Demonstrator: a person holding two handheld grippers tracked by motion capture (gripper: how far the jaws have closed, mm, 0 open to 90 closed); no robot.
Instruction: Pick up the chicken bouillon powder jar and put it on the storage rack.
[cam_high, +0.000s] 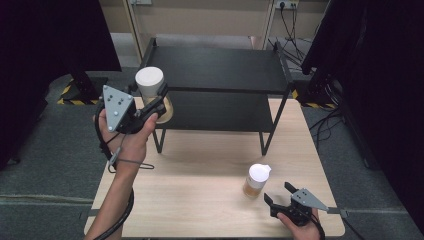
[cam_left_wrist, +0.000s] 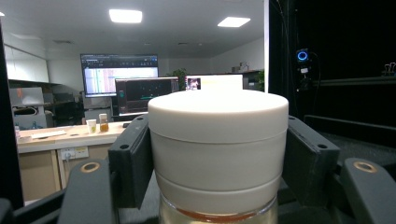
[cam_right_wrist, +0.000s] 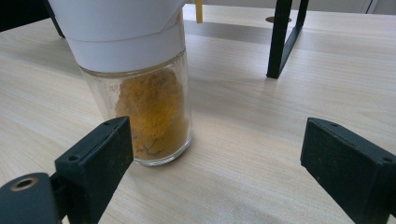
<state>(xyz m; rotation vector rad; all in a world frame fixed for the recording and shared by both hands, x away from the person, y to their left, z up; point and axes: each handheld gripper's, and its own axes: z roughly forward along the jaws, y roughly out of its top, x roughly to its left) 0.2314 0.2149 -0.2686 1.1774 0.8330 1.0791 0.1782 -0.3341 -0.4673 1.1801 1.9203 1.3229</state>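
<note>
Two white-capped glass spice jars: one (cam_high: 150, 87) is pinched at its cap by the left gripper (cam_high: 156, 102), raised beside the two-tier black metal shelf (cam_high: 220, 70); the other (cam_high: 256, 180) stands on the pale wooden table (cam_high: 200, 195), just beside the spread-open right gripper (cam_high: 281, 193).

White-capped glass jar (cam_left_wrist: 218, 140), upright, amber contents, probably raised beside shelf

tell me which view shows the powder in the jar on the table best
The right gripper view: the jar stands close, and the clumped orange-brown powder shows through the glass. The high view shows the jar small, its powder a tan band. The left gripper view shows a different jar.
</note>
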